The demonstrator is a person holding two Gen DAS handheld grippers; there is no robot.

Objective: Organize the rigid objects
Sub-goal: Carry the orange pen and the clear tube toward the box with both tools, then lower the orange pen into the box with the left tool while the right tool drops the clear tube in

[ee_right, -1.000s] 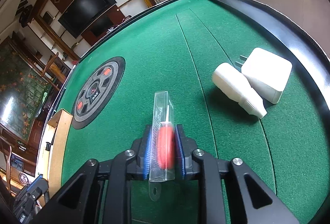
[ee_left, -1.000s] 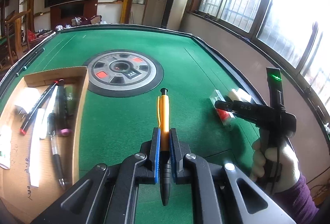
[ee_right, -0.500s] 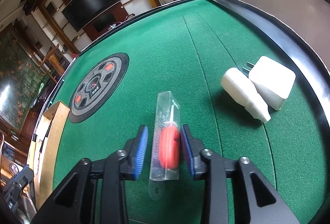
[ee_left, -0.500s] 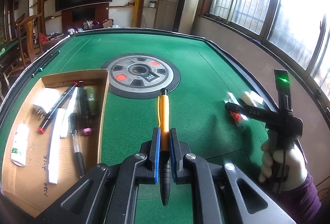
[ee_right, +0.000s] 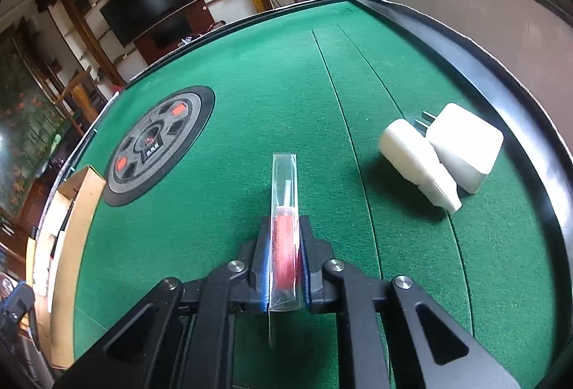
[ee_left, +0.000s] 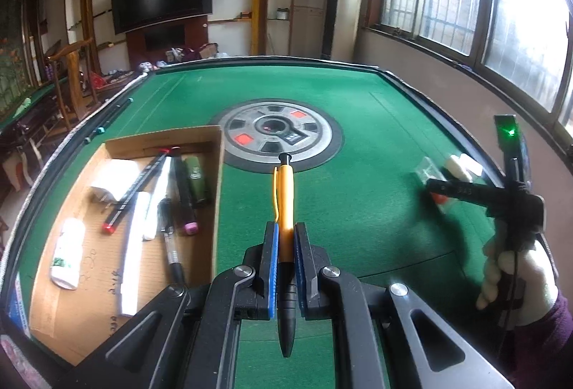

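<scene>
- Left tongs (ee_left: 285,269): clamped on the orange pen (ee_left: 285,210), gripped at the lower barrel. Black tip end hangs back behind the pads, clicker end points out over the green surface (ee_left: 358,210).
- Right tongs (ee_right: 284,260): jaws have just been closing, now clamped on the clear packet (ee_right: 284,195) with the red-handled tool inside. Pads sit on the red handle; the far end of the sleeve sticks out unsupported.
- Cardboard tray (ee_left: 219,195) is at the left of the surface, already holding pens, markers, a white plug and a white tube. Judging from that, it is the drop target for both held items.
- Still loose near the right rim: white bottle (ee_right: 419,161) and white charger (ee_right: 463,145), touching each other.
- Risks from here:
  - Packet is slick plastic and the tool may be loose inside, so it could slide in the pads or swing on a quick move to the tray.
  - Pen is round and held well off its middle. It could pivot in the pads or roll off the pile when let go.
  - Tray wall nearest the pen stands tall; a low approach could snag the clicker end and shove the light tray.
  - Both hands heading for one tray could collide; go one at a time.
  - Bottle and charger touch, so gripping one will likely nudge the other toward the rim.
</scene>
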